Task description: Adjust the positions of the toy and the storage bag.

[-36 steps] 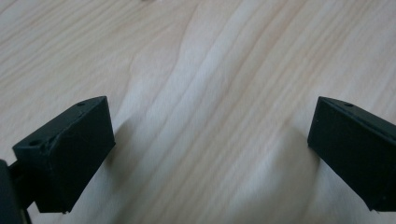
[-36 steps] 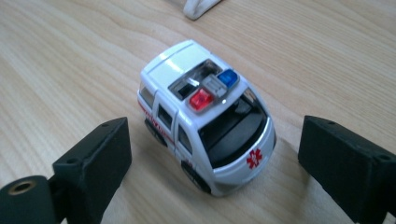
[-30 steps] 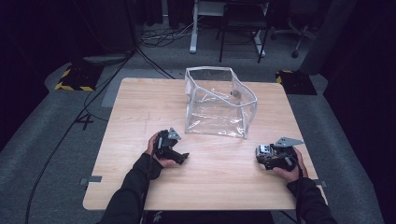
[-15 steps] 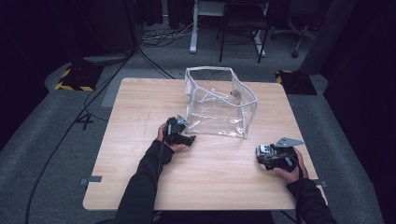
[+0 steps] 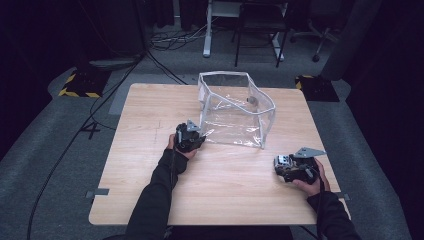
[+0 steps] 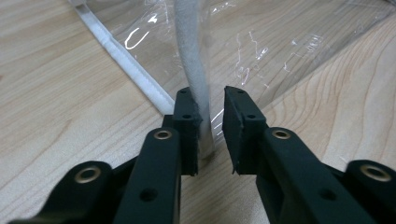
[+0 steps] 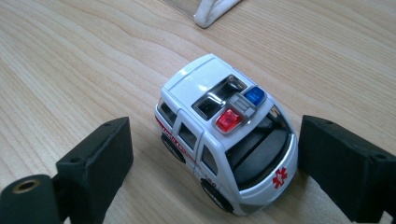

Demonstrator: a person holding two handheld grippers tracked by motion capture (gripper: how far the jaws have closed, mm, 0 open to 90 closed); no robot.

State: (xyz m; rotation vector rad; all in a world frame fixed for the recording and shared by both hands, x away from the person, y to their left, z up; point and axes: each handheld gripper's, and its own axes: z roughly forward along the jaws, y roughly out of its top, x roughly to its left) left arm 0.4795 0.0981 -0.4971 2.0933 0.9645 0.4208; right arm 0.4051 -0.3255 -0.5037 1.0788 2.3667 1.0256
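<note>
Left tongs [image 6: 208, 121] straddle the bag's [image 5: 235, 110] white corner seam [image 6: 192, 70], jaws narrowly apart, unclamped. Right tongs [image 7: 212, 154], nearer the bag's other corner, gape around the ambulance [image 7: 224, 135].

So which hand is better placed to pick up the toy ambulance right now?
The right. Its tool is open with the jaws on either side of the toy ambulance. The left tool is over at the clear bag's white corner edge, jaws around it.

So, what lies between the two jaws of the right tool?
A white toy ambulance stands on the wooden table between the open jaws of the right tool, touching neither as far as the right gripper view shows.
</note>
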